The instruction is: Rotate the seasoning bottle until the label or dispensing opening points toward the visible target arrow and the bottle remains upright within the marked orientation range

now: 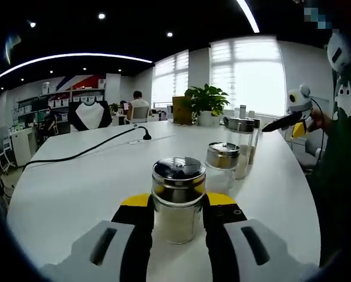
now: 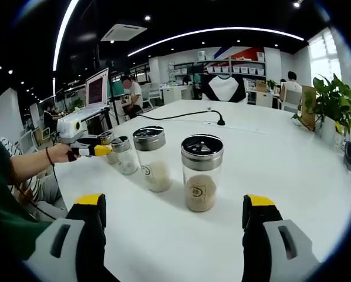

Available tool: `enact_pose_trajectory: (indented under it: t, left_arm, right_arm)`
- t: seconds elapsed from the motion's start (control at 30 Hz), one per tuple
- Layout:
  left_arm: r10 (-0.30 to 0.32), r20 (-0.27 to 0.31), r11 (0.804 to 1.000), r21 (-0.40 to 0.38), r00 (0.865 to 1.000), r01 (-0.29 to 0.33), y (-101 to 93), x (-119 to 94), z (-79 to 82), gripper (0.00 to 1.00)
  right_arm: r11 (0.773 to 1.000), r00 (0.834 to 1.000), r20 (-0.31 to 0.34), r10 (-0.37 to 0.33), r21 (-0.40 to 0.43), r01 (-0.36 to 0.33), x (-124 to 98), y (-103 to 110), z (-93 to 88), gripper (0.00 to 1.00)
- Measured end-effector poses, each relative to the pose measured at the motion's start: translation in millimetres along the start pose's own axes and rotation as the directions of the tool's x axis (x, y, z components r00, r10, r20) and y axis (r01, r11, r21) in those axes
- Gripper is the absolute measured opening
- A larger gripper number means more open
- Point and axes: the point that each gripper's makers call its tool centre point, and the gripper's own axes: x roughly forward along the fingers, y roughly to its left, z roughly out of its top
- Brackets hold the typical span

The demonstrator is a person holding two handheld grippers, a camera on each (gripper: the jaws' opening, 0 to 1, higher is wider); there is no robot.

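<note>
Left gripper (image 1: 176, 226) fingers look clamped on the closest seasoning bottle (image 1: 177, 198), though contact's hard to see; right gripper (image 2: 174, 218) gapes wide, holding nothing. Twist slowly, keeping it flat on the tabletop (image 1: 76, 188).

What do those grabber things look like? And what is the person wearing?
Each hand-held gripper has two chunky jaws: pale grey shells with a dark slot, black inner faces and yellow tips. That goes for the left hand-held gripper and the right hand-held gripper. From the side, its body is white with long black fingers. The person wears a dark green sleeve and a thin wristband.
</note>
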Motion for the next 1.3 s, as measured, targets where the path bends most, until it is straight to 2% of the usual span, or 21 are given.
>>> enact_pose_trajectory:
  t: [0.5,0.6,0.93,1.2,1.3]
  left_arm:
    - [-0.12,-0.032,0.992,0.028,0.992,0.121,-5.3,0.6,0.0,0.34]
    - [-0.161,-0.044,0.986,0.043,0.986,0.163,-5.7,1.1,-0.1,0.34]
    - [-0.239,-0.082,0.967,0.07,0.967,0.245,-7.1,1.4,-1.2,0.34]
    - [-0.288,-0.087,0.952,0.083,0.954,0.295,-8.2,1.5,-0.8,0.34]
    - [-0.293,-0.087,0.95,0.088,0.952,0.301,-8.8,1.7,-0.7,0.34]
  right_arm:
    - [1.0,1.0,-0.008,0.005,-0.005,-0.006,0.1,1.5,-2.2,0.99]
    - [1.0,1.0,-0.009,0.002,-0.003,-0.002,-0.1,0.0,-2.6,0.99]
    - [1.0,1.0,-0.014,-0.002,0.003,0.002,-0.1,-0.8,-5.4,0.99]
    - [1.0,1.0,-0.021,-0.008,0.003,0.009,-1.6,-4.0,-8.1,0.99]
    - [1.0,1.0,0.003,-0.011,-0.005,0.011,-2.1,-5.1,-4.6,0.99]
